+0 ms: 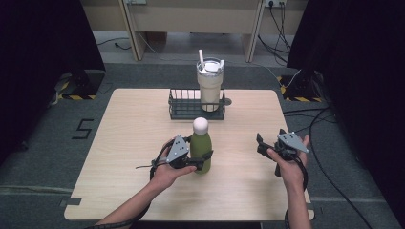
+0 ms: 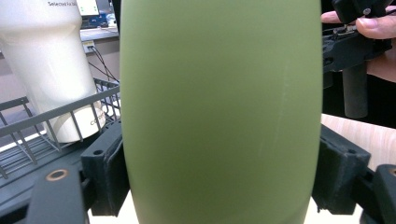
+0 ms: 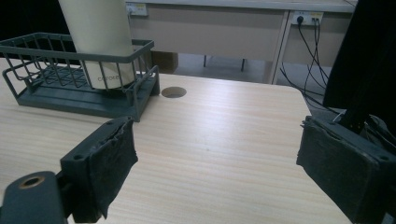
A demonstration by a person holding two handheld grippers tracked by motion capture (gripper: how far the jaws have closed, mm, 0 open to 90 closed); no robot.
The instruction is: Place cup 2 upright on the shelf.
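A green bottle with a white round cap stands upright in the middle of the wooden table. My left gripper is shut on its lower body; in the left gripper view both black pads press on the sides of the green bottle. My right gripper is held over the table's right side, off the bottle. In the right gripper view the right gripper stands open with bare tabletop between its padded fingers.
A dark wire basket at the table's back middle holds a cream tumbler with a straw and lid. A round hole lies in the tabletop beside the basket. Cables run on the floor at the right.
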